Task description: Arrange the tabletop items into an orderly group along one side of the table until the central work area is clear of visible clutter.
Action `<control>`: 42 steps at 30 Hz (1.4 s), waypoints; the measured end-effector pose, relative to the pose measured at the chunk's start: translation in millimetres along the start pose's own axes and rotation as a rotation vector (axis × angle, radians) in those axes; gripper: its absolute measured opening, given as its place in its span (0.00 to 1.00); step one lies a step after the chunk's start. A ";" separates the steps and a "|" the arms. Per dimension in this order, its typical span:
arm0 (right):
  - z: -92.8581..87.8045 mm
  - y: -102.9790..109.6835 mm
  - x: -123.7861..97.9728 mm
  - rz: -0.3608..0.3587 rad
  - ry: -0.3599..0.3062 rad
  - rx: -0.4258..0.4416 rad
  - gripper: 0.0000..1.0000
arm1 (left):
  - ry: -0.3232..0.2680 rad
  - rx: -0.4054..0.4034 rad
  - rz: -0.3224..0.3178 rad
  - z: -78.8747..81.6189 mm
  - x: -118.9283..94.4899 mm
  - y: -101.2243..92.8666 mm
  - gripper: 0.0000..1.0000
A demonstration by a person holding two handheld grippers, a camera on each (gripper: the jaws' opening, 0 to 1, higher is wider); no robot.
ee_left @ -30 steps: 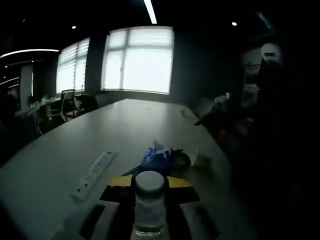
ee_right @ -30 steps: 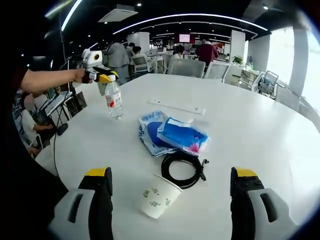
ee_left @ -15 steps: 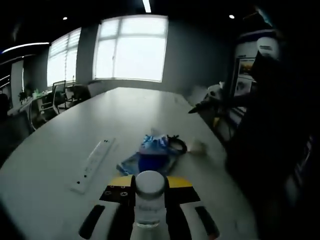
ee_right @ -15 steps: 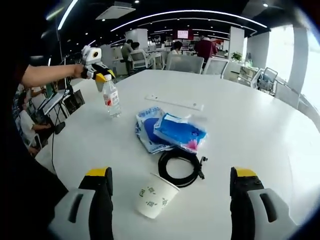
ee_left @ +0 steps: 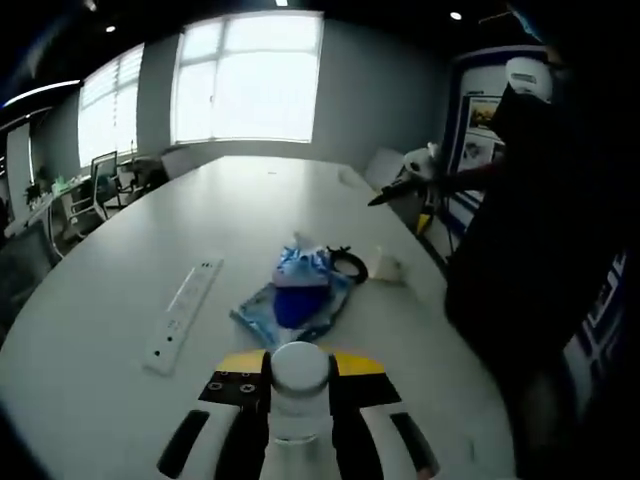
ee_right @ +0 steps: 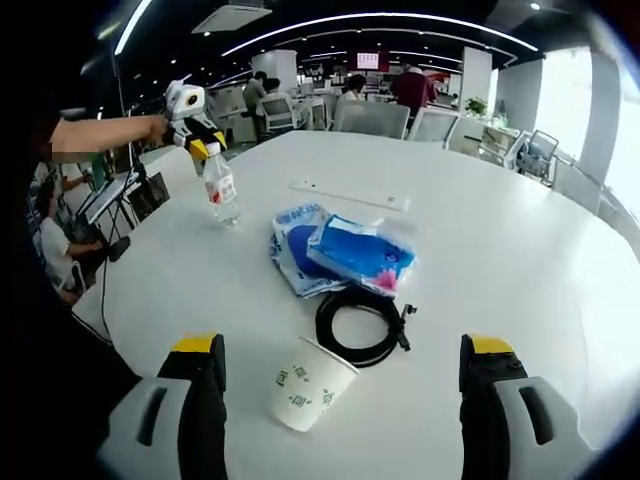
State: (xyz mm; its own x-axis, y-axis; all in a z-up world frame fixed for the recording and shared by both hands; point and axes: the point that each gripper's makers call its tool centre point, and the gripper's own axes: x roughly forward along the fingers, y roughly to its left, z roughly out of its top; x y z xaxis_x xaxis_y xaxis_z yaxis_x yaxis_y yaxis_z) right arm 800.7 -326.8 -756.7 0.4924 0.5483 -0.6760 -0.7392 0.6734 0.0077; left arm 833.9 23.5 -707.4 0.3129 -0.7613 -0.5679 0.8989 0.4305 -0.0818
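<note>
White surface (ee_right: 520, 240) carries a paper cup (ee_right: 309, 383), black cable coil (ee_right: 362, 327), blue packets (ee_right: 345, 252) and power strip (ee_right: 349, 194) near its middle. Left tongs (ee_right: 203, 148) are clamped on a water bottle (ee_right: 221, 190) near the edge. Right tongs (ee_right: 340, 400) stand apart, holding nothing.

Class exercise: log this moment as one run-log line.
left gripper: shut on water bottle | right gripper: open | paper cup: between jaws
</note>
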 end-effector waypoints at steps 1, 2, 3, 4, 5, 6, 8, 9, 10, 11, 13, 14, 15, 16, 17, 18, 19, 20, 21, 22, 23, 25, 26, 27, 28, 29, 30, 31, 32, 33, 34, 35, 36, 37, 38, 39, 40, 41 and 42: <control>-0.3 0.4 0.3 0.002 0.002 0.000 0.93 | 0.001 0.001 -0.004 -0.6 0.3 -0.6 0.19; -0.4 0.8 0.5 0.003 0.004 0.000 0.93 | 0.003 -0.001 -0.004 -1.4 0.6 -0.2 0.19; -0.9 1.1 0.8 0.004 0.006 -0.003 0.93 | 0.007 -0.005 -0.005 -2.5 1.1 -0.2 0.19; -1.2 1.2 0.9 0.004 0.008 -0.004 0.93 | 0.009 -0.006 -0.006 -3.0 1.3 -0.1 0.19; -2.0 1.1 1.3 0.005 0.011 -0.004 0.93 | 0.006 -0.003 -0.010 -1.9 1.2 -1.0 0.19; -2.2 1.0 1.4 0.005 0.011 -0.004 0.93 | 0.009 -0.005 -0.010 -1.9 1.2 -0.9 0.19; -3.3 0.2 1.9 0.005 0.015 -0.002 0.93 | 0.021 0.003 -0.017 -2.5 1.2 -1.9 0.19; -3.7 -0.1 2.1 0.005 0.016 -0.002 0.93 | 0.021 0.004 -0.018 -2.3 1.0 -2.0 0.19; -3.9 -0.2 2.3 0.005 0.017 -0.002 0.93 | 0.027 0.009 -0.020 -2.7 0.8 -2.0 0.19; -4.1 -0.2 2.6 0.006 0.017 -0.002 0.93 | 0.029 0.015 -0.020 -2.7 0.8 -1.9 0.19; -4.5 -0.4 3.5 0.007 0.019 -0.004 0.93 | 0.034 0.025 -0.026 -2.8 1.4 -3.2 0.19; -4.5 0.0 4.1 0.009 0.021 -0.006 0.93 | 0.032 0.029 -0.032 -2.7 1.5 -3.9 0.19; -4.3 0.2 4.4 0.010 0.021 -0.007 0.93 | 0.030 0.027 -0.036 -4.4 0.9 -2.1 0.19; -4.2 0.3 4.9 0.012 0.021 -0.009 0.93 | 0.027 0.026 -0.037 -5.2 0.5 -0.8 0.20; -3.9 0.2 5.0 0.012 0.020 -0.010 0.93 | 0.026 0.025 -0.037 -6.4 0.0 0.6 0.20; -3.5 0.4 5.0 0.012 0.019 -0.010 0.93 | 0.024 0.025 -0.039 -6.8 -0.1 1.1 0.20; -3.3 0.5 5.1 0.013 0.019 -0.009 0.93 | 0.022 0.024 -0.040 -8.4 -0.4 3.6 0.20; -3.4 0.6 5.2 0.014 0.019 -0.008 0.93 | 0.020 0.024 -0.039 -8.7 -0.4 4.9 0.20; -3.7 0.5 5.2 0.013 0.020 -0.009 0.93 | 0.017 0.021 -0.040 -9.3 -0.5 6.1 0.20; -3.9 0.6 5.2 0.014 0.020 -0.009 0.93 | 0.014 0.017 -0.041 -9.9 -0.7 6.7 0.20; -4.3 0.6 5.2 0.014 0.021 -0.009 0.93 | 0.002 0.013 -0.039 -11.8 -2.6 10.1 0.20; -4.9 0.4 5.3 0.015 0.022 -0.010 0.93 | -0.019 -0.001 -0.034 -15.4 -5.3 17.4 0.21; -4.6 -0.5 5.1 0.010 0.019 -0.010 0.93 | -0.024 -0.003 -0.032 -16.4 -5.8 19.1 0.21; -3.8 -1.9 4.8 0.003 0.014 -0.013 0.92 | -0.026 -0.001 -0.033 -17.1 -6.1 20.0 0.21; -3.6 -2.7 4.5 0.001 0.013 -0.015 0.92 | -0.030 0.000 -0.031 -19.1 -7.3 23.9 0.21; -3.5 -2.9 4.4 0.002 0.013 -0.012 0.92 | -0.032 -0.001 -0.028 -16.9 -5.8 20.5 0.21; -3.2 -2.9 4.4 0.005 0.011 -0.011 0.92 | -0.037 -0.005 -0.027 -16.1 -5.2 19.3 0.21; -3.3 -3.0 4.4 0.004 0.012 -0.011 0.92 | -0.038 -0.003 -0.025 -14.9 -4.5 17.6 0.21; -3.4 -3.3 4.4 0.004 0.012 -0.013 0.92 | -0.040 -0.005 -0.023 -14.0 -3.9 16.6 0.21; -4.0 -3.7 4.6 0.004 0.015 -0.013 0.92 | -0.042 -0.010 -0.023 -12.5 -2.8 14.4 0.21; -4.2 -3.7 4.8 0.005 0.015 -0.012 0.92 | -0.041 -0.004 -0.022 -11.5 -2.2 13.2 0.21; -4.4 -3.7 5.1 0.006 0.016 -0.013 0.92 | -0.039 -0.005 -0.021 -10.4 -1.3 11.1 0.21; -4.8 -3.5 5.6 0.008 0.018 -0.014 0.92 | -0.040 -0.006 -0.024 -9.7 -0.6 10.4 0.22; -5.0 -3.4 5.9 0.009 0.019 -0.015 0.93 | -0.039 -0.006 -0.022 -8.9 0.2 9.5 0.23; -5.1 -3.3 6.4 0.010 0.020 -0.016 0.93 | -0.038 -0.003 -0.013 -7.6 0.8 10.5 0.25; -5.2 -3.3 6.7 0.010 0.021 -0.017 0.93 | -0.041 -0.004 -0.007 -5.7 1.3 10.6 0.26; -5.2 -3.2 6.9 0.011 0.022 -0.017 0.93 | -0.050 -0.005 0.000 -2.6 1.7 11.0 0.29; -4.9 -3.0 7.2 0.013 0.021 -0.016 0.93 | -0.051 -0.001 0.001 -0.4 1.9 9.8 0.29; -4.7 -2.8 7.3 0.014 0.020 -0.016 0.93 | -0.051 -0.003 0.002 0.7 2.0 10.0 0.30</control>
State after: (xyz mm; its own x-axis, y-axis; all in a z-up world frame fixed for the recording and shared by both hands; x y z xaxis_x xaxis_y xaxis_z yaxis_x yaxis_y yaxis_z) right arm 804.2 -327.0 -765.2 0.4728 0.5473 -0.6906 -0.7533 0.6577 0.0056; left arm 843.7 26.0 -708.7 0.3299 -0.7844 -0.5252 0.8973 0.4335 -0.0837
